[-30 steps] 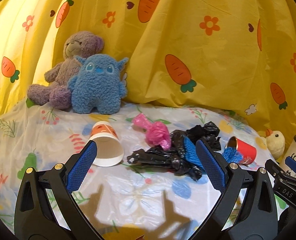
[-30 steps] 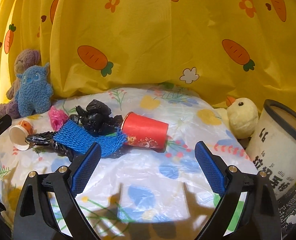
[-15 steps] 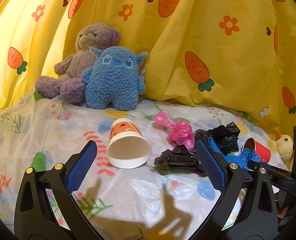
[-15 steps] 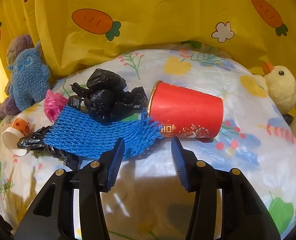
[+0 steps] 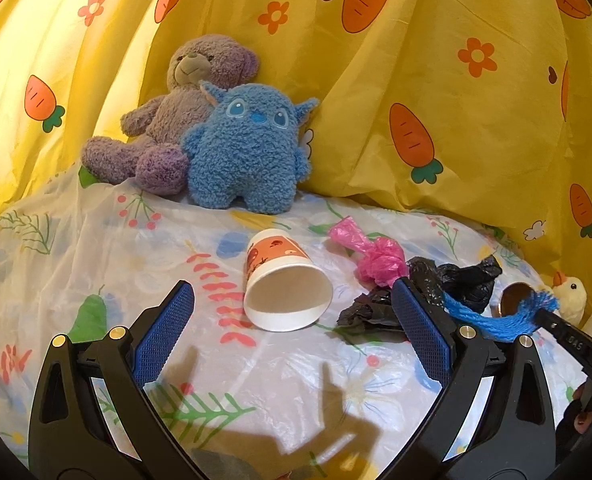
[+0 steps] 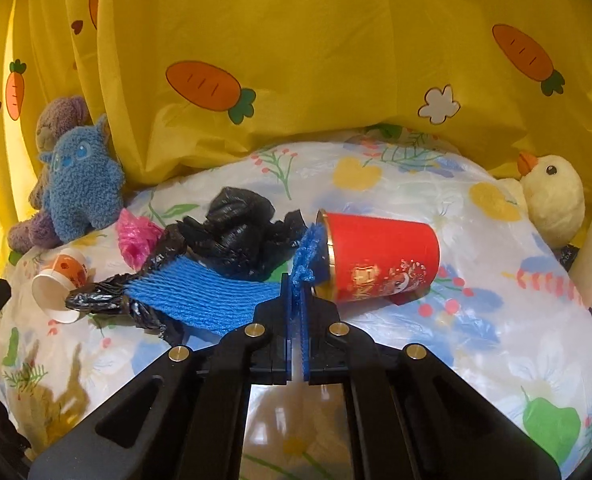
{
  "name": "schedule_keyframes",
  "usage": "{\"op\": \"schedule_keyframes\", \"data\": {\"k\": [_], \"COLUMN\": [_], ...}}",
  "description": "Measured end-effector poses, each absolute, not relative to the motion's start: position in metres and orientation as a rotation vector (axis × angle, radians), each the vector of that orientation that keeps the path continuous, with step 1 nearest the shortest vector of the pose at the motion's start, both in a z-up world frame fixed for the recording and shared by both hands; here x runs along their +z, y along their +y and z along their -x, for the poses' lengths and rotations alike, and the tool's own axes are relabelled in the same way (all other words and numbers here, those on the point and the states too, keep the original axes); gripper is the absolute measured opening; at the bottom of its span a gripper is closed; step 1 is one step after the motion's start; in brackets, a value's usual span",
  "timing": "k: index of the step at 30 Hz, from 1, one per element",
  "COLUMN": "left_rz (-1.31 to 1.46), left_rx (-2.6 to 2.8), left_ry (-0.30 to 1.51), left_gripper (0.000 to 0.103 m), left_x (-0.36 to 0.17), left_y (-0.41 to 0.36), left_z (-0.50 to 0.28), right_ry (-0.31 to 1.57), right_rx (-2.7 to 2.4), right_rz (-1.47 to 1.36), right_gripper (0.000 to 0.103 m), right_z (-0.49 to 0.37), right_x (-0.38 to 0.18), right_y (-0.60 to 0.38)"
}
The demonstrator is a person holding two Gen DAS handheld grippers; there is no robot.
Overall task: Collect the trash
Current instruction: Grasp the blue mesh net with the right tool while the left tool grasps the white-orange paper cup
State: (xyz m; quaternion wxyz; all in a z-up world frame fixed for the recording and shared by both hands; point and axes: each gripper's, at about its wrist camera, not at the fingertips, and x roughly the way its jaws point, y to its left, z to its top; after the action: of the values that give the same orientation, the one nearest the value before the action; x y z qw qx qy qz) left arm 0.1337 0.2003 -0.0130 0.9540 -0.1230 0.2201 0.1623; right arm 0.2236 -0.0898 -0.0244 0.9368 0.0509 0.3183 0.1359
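Left gripper (image 5: 291, 328) hangs wide open just over the bench (image 5: 95, 248), with nothing in it. In front of it lies a white paper cup (image 5: 283, 280) on its side, mouth facing the gripper. This cup looks light and easy to crush, so a soft pinch on the rim seems best. Next come a pink bag (image 5: 372, 256) and a crumpled black bag (image 6: 239, 236). Both look soft and floppy. Over the black bag lies a blue net (image 6: 211, 296). Right gripper (image 6: 296, 292) is clenched on the net's frayed end. Just beside it lies a red cup (image 6: 384, 256).
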Motion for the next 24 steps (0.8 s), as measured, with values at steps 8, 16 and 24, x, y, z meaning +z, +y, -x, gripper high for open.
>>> {"op": "schedule_keyframes", "data": {"k": [8, 16, 24], "left_rz": [0.261, 0.214, 0.208], "left_rx": [0.365, 0.366, 0.378], "left_ry": [0.489, 0.657, 0.72], "left_gripper": [0.094, 0.064, 0.028], "left_x": [-0.017, -0.037, -0.047], "left_y": [0.222, 0.233, 0.24], "left_z": [-0.14, -0.174, -0.194], "right_ry": [0.533, 0.521, 0.509], "right_rx": [0.29, 0.317, 0.345], "right_rz": [-0.082, -0.123, -0.129], "right_gripper": [0.004, 0.004, 0.004], "right_z": [-0.179, -0.166, -0.157], "right_x": [-0.003, 0.001, 0.001], "right_y": [-0.104, -0.116, -0.12]}}
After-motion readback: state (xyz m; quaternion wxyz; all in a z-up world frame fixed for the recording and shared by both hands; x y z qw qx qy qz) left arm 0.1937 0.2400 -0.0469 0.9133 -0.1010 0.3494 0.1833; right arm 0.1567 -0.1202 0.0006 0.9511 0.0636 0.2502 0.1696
